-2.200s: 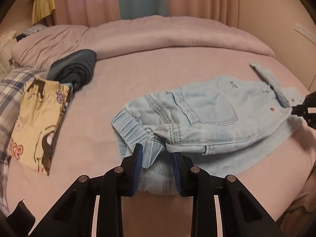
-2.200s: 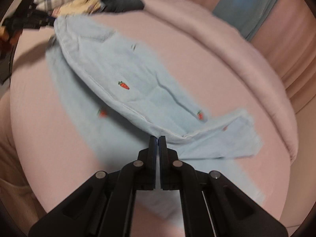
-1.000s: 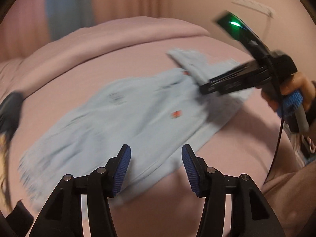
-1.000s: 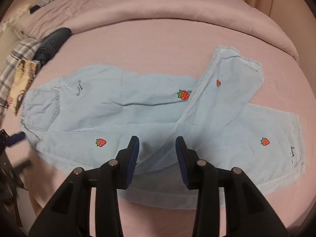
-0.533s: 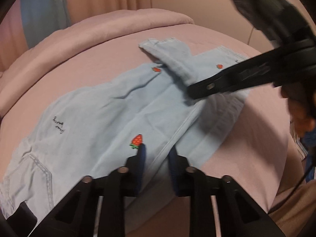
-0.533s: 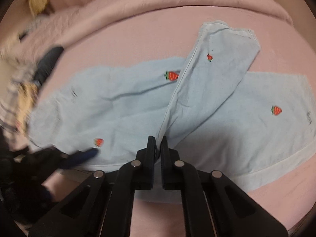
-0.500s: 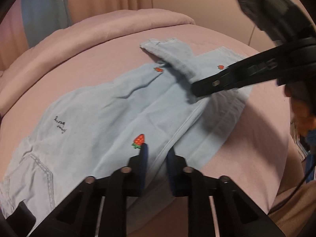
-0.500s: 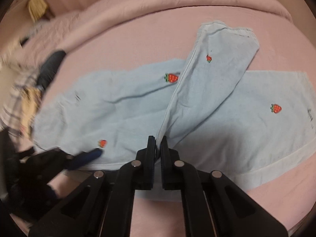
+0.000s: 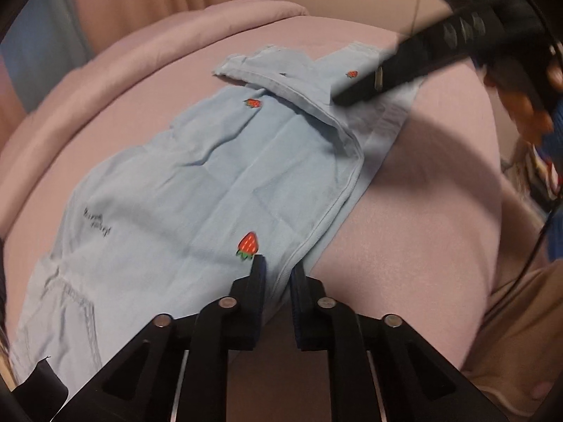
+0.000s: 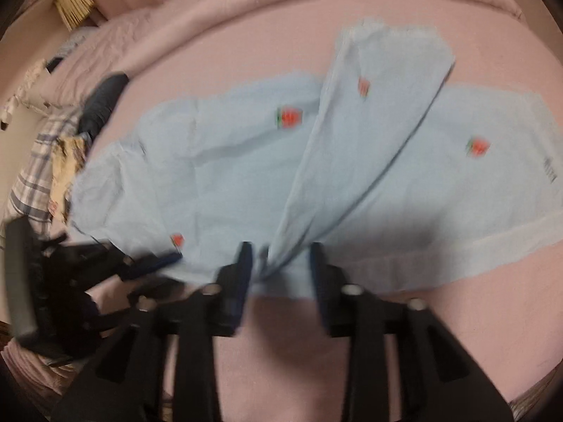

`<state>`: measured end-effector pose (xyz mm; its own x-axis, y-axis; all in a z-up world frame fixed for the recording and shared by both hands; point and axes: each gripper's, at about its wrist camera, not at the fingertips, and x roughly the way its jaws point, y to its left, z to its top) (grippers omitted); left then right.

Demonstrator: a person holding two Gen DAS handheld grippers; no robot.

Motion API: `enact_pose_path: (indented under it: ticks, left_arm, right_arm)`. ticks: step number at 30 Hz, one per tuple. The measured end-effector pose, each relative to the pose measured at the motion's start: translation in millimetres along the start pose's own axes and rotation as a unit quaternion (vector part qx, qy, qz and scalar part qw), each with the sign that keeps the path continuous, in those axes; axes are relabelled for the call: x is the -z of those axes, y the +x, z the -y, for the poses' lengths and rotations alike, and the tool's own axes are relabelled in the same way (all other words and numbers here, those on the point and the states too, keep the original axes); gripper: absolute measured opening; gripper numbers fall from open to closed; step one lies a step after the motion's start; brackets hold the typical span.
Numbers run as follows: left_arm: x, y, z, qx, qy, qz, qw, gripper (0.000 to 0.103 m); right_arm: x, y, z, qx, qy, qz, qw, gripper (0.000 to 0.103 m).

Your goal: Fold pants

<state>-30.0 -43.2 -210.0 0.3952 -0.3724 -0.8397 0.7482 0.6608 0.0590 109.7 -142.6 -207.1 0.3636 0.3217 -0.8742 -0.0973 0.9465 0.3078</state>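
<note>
Light blue pants (image 9: 193,193) with red strawberry prints lie spread on the pink bed (image 9: 440,211), one leg folded slantwise over the other. My left gripper (image 9: 278,267) sits at the pants' near edge beside a strawberry (image 9: 248,244). Its jaws are opening slightly, and the seam is still pinched between the pads. My right gripper (image 10: 280,249) hovers over the pants (image 10: 228,176) where the folded leg meets the near edge. Its jaws are opening, the cloth lies between them, and the pads are off it. Each gripper shows in the other's view, the right gripper (image 9: 341,98) and the left gripper (image 10: 172,256).
A dark folded garment (image 10: 105,95), a plaid cloth (image 10: 31,176) and a yellow printed cloth (image 10: 67,165) lie at the bed's left. A rolled pink duvet (image 10: 246,3) runs along the back. A person's hand (image 9: 527,105) holds the right gripper.
The right gripper's jaws, shut half a second ago, now stand wide apart. The left gripper, open a second ago, has closed on the near edge and shifted slightly along it.
</note>
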Motion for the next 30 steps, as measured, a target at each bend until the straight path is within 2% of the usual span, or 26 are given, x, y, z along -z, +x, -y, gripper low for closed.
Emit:
enact_pose_path:
  ticks: [2, 3, 4, 6, 8, 11, 15, 16, 17, 20, 24, 27, 30]
  left_arm:
    - [2, -16, -8, 0.028, -0.021, 0.016, 0.9993, 0.026]
    - [2, -24, -12, 0.045, -0.035, 0.028, 0.9980, 0.035]
    - [2, -32, -14, 0.060, -0.048, 0.040, 0.9962, 0.043]
    - [-4, -40, -21, 0.080, -0.081, 0.070, 0.9910, 0.050]
    - [-14, -31, -24, 0.076, -0.104, 0.078, 0.9886, 0.051]
    - [-21, -8, -36, 0.071, -0.152, 0.064, 0.9837, 0.051]
    - [-24, 15, -43, 0.064, -0.188, 0.038, 0.9793, 0.051]
    - [-22, 15, -42, 0.062, -0.192, 0.032, 0.9790, 0.051]
    - [-22, 17, -40, 0.061, -0.196, 0.027, 0.9784, 0.051]
    - [-23, 22, -46, 0.055, -0.209, 0.018, 0.9761, 0.051]
    - [-27, 29, -56, 0.055, -0.242, 0.013, 0.9687, 0.051]
    - [-27, 30, -59, 0.059, -0.264, 0.010, 0.9627, 0.051]
    - [-27, 35, -60, 0.056, -0.272, 0.008, 0.9608, 0.051]
  right_arm:
    - [-18, -18, 2, 0.008, -0.011, 0.033, 0.999, 0.042]
    - [-31, -25, 4, 0.021, -0.019, 0.050, 0.998, 0.044]
    - [-46, -26, 5, 0.040, -0.031, 0.064, 0.997, 0.048]
    - [-74, -16, 5, 0.083, -0.051, 0.068, 0.993, 0.049]
    - [-113, 15, 6, 0.114, -0.064, 0.043, 0.990, 0.049]
    - [-162, 65, 18, 0.135, -0.050, -0.012, 0.990, 0.045]
    - [-195, 111, 26, 0.185, -0.057, -0.055, 0.979, 0.041]
    - [-198, 119, 30, 0.197, -0.058, -0.065, 0.976, 0.021]
    - [-198, 124, 33, 0.211, -0.061, -0.072, 0.973, 0.006]
    - [-195, 112, 44, 0.191, -0.051, -0.044, 0.979, 0.003]
    - [-179, 40, 68, 0.121, 0.010, 0.049, 0.991, 0.003]
    - [-150, -29, 102, 0.085, 0.067, 0.123, 0.986, 0.003]
    - [-101, -79, 151, 0.054, 0.144, 0.168, 0.974, 0.003]
